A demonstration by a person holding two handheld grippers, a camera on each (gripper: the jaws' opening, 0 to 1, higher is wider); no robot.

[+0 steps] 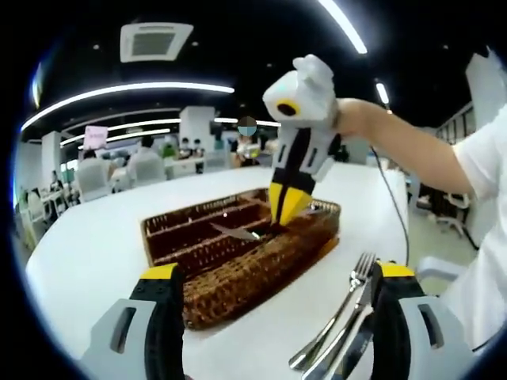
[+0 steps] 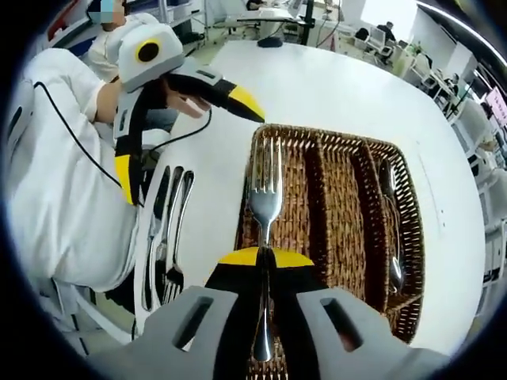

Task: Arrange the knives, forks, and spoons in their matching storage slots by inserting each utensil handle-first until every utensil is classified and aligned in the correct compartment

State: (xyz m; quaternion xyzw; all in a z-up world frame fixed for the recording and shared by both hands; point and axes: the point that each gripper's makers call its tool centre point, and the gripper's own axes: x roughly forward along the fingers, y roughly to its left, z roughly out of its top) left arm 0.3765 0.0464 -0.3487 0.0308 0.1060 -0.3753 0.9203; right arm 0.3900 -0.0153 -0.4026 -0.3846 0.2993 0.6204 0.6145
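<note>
In the wicker tray (image 2: pixel 337 198), a spoon (image 2: pixel 390 229) (far slot), fork (image 2: pixel 265 207) — gripped.

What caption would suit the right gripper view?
Right gripper shut on a fork, held over the wicker tray.

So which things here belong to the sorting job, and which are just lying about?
Job:
- wicker tray with three slots
- fork clamped in the right gripper, over the tray's left slot
- utensil already in the far slot
- loose cutlery on the white table
- left gripper, open

Lying about:
- background chairs
- ceiling vent
</note>
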